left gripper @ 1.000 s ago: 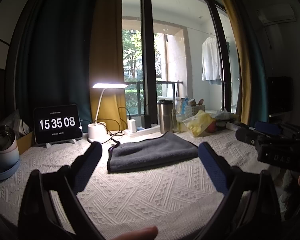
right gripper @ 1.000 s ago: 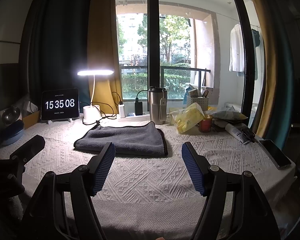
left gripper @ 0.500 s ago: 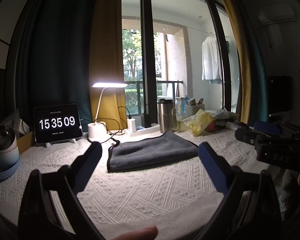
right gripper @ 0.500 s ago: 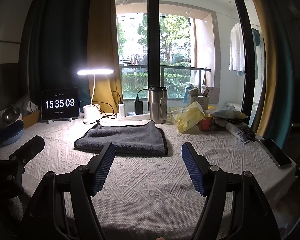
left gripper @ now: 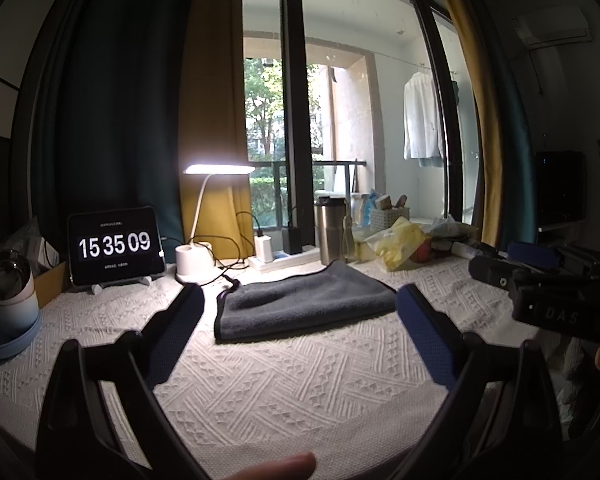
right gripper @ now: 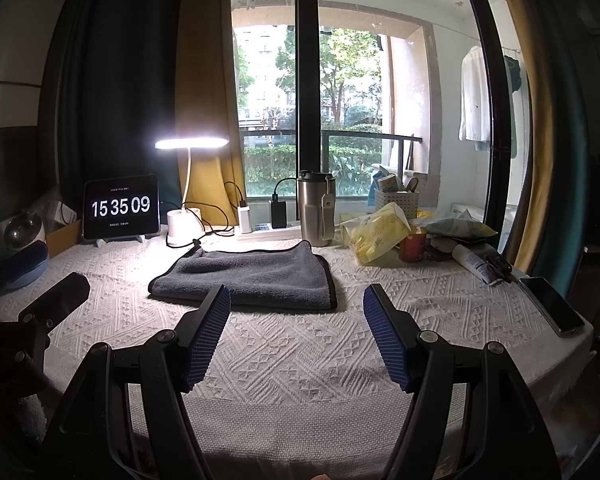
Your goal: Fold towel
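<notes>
Grey towel lying flat on the white textured surface, already doubled over by the look of it, dark trimmed edges showing at the near and right sides. Sits toward the back, just in front of the lamp base and the steel tumbler, with a black cable end touching its far left corner.

Left claw spread wide, empty, hanging over the near part of the surface, well short of the cloth. Right claw likewise wide and empty, its left blue pad overlapping the towel's near edge in view only; no contact apparent.

Step in hand, judged from this: reaching in to take two corners for another fold. Best done by bringing both claws forward together, one to each near corner, low enough to slide a finger under all layers at once rather than pinching only the top sheet. Worth gripping just inside the trim, where the cloth is thick and less likely to slip. Then lifting evenly and carrying toward the far edge, matching corners before letting go. Worth minding the cable and the tumbler behind, both close enough to be dragged or knocked.
</notes>
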Tool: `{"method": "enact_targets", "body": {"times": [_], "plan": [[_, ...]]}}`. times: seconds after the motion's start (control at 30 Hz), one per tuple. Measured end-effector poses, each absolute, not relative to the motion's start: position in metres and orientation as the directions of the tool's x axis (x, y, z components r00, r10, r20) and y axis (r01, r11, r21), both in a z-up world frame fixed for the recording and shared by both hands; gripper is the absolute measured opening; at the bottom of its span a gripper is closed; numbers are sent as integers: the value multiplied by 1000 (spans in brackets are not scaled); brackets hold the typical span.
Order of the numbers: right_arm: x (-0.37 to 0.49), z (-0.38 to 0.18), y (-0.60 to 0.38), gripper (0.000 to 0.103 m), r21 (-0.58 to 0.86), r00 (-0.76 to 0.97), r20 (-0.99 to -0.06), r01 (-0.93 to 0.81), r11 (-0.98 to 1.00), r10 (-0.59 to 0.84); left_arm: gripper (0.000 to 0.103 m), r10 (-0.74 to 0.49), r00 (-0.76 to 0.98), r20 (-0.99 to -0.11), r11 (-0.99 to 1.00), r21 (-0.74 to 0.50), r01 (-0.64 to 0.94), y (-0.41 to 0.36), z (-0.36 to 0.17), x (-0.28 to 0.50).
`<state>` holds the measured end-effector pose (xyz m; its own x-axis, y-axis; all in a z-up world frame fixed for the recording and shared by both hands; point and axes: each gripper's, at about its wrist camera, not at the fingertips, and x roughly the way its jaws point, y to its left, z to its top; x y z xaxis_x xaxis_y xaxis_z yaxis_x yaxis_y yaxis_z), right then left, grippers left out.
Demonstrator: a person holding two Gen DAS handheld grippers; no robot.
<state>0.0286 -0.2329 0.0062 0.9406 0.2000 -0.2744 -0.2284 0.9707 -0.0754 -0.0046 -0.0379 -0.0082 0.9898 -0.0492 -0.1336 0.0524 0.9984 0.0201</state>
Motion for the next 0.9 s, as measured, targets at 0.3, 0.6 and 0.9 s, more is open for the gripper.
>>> {"method": "enact_targets", "body": {"times": [0.3, 0.6, 0.9], "plan": [[28, 6, -233, 72, -76, 940, -275, -229, 971, 200, 98, -49, 990, -135, 998, 20, 52, -38, -8, -5], [29, 6, -233, 72, -75, 940, -275, -228, 971, 199, 98, -51, 989, -136, 998, 20, 54, -38, -9, -5], [28, 4, -231, 72, -72, 939, -278, -229, 971, 200, 98, -50, 989, -137, 998, 20, 53, -38, -9, -5]]}}
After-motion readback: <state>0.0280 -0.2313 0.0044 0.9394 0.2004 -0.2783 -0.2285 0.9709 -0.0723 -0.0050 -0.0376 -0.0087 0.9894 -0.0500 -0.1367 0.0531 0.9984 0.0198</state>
